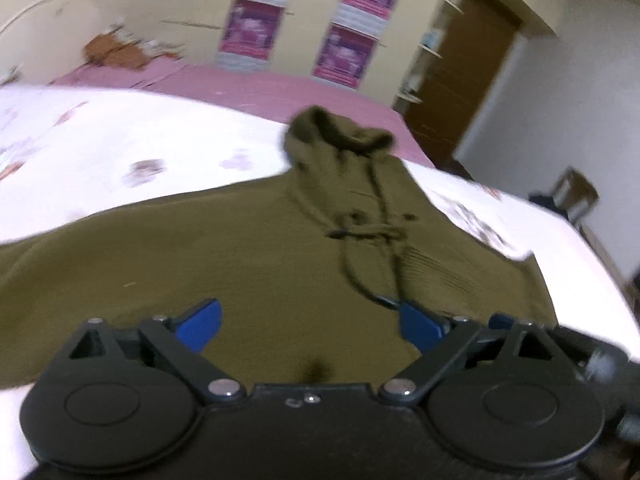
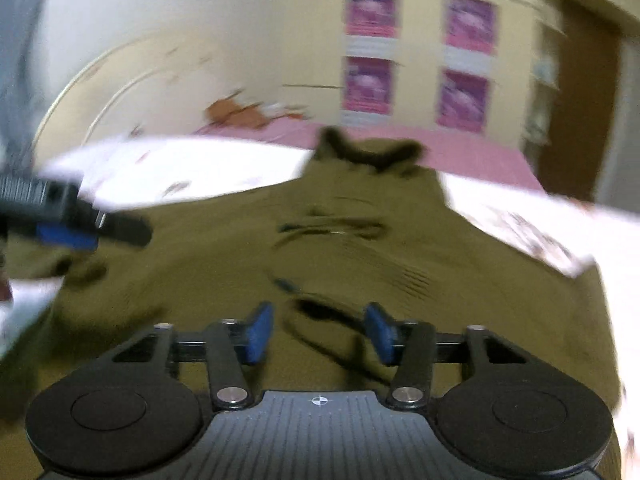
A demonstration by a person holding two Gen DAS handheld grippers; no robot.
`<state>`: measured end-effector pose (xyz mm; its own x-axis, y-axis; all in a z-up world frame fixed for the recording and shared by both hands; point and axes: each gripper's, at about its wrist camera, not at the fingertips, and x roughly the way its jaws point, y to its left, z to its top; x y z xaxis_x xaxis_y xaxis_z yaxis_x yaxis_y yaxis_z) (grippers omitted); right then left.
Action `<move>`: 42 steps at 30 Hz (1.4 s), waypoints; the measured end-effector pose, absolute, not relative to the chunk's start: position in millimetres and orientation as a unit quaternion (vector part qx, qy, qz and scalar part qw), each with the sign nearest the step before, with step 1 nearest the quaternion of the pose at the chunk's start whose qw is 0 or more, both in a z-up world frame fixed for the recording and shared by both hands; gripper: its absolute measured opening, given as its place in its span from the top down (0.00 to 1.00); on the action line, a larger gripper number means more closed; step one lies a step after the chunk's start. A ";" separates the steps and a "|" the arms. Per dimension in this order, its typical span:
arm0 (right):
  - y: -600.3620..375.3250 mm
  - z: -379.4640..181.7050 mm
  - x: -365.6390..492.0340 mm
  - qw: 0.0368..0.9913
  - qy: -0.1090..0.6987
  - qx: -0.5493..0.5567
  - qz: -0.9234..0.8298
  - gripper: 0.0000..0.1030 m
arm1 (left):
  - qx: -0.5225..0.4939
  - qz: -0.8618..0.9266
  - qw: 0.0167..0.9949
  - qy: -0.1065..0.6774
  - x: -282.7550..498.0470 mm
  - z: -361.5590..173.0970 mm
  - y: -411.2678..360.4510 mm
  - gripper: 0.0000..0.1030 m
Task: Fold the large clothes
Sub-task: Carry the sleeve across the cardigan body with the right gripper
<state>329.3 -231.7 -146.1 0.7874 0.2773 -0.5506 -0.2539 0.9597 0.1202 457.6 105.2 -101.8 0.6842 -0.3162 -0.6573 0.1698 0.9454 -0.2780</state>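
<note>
- Left wrist view looked down over the olive hoodie (image 1: pixel 256 264), which lay spread flat on the white floral sheet (image 1: pixel 120 140) of the bed, hood at the far end and body near the camera.
- Left tool (image 1: pixel 310 326) hovered just over the hoodie's chest, its blue pads (image 1: pixel 202 326) set wide apart, nothing between them but the cloth below.
- A dark drawstring (image 1: pixel 360 264) trailed down from the collar toward the right-hand pad; whether it touched that pad could not be told through the blur.
- Right wrist view showed the same hoodie (image 2: pixel 460 300), again with the hood far and the sheet (image 2: pixel 192 168) on both sides.
- Right tool (image 2: pixel 320 334) had its pads (image 2: pixel 258 334) parted only part-way, held clear of the fabric, gripping nothing, with a loop of drawstring (image 2: pixel 320 312) lying on the cloth in the gap.
- Off to the left of that view, the left tool (image 2: pixel 80 232) showed as a dark blur with a blue pad, over the hoodie's left side.
- Beyond the bed, pink bedding (image 1: pixel 260 88) and purple posters (image 2: pixel 370 12) on the far wall were visible.
</note>
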 end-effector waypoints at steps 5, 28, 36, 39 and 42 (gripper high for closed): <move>-311.0 -132.1 329.1 0.949 0.298 0.098 -0.002 0.86 | 0.028 -0.164 0.922 0.348 457.3 -99.3 19.1 0.19; -402.4 -159.9 350.3 0.924 0.360 0.129 -0.005 0.89 | -0.161 -0.112 0.929 0.314 476.4 -133.2 38.4 0.68; -411.9 -148.4 339.8 0.934 0.332 0.131 -0.005 0.89 | -0.232 -0.041 0.925 0.297 422.8 -140.3 112.6 0.00; -418.9 -144.0 340.8 0.937 0.323 0.134 -0.008 0.89 | -0.233 -0.062 0.920 0.310 436.2 -137.9 119.3 0.03; -421.1 -142.4 345.9 0.937 0.324 0.131 -0.014 0.89 | -0.223 -0.092 0.911 0.336 466.2 -139.3 107.6 0.10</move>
<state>345.9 -421.1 -142.4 0.7897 0.0582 -0.6108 0.1111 0.9655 0.2357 466.2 107.6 -139.3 0.7577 -0.3167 -0.5706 0.0177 0.8840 -0.4671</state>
